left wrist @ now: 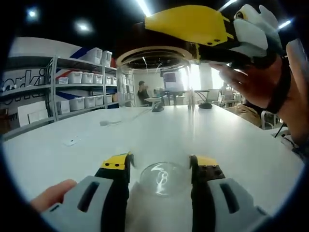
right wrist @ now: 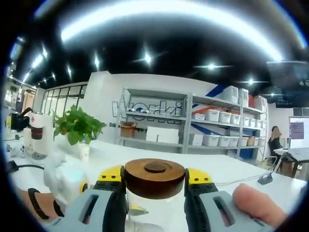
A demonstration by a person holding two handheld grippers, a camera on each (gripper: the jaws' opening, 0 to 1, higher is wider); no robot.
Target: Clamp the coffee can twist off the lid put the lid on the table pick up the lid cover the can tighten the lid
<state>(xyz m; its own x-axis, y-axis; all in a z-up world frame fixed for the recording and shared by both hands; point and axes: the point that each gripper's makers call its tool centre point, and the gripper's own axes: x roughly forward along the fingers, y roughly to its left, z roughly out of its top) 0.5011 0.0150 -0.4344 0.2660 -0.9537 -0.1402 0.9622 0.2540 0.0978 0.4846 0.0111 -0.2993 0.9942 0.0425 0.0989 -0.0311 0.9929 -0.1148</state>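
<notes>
A clear glass coffee can (left wrist: 157, 121) is stood upright on the white tabletop (left wrist: 72, 159) and is clenched low down between the yellow-tipped fingers of the left gripper (left wrist: 160, 166). At its top, a round dark brown wooden lid (right wrist: 154, 178) is grasped between the fingers of the right gripper (right wrist: 154, 181), and glass is seen just below the lid. Shelves of white bins (right wrist: 217, 128) are lined along the wall, and a green potted plant (right wrist: 78, 128) is placed on the tabletop.

wall (right wrist: 145, 108): large dark letters, partly hidden by shelves, read "Worki" | wall (left wrist: 29, 79): same lettering, only "ork" readable
</notes>
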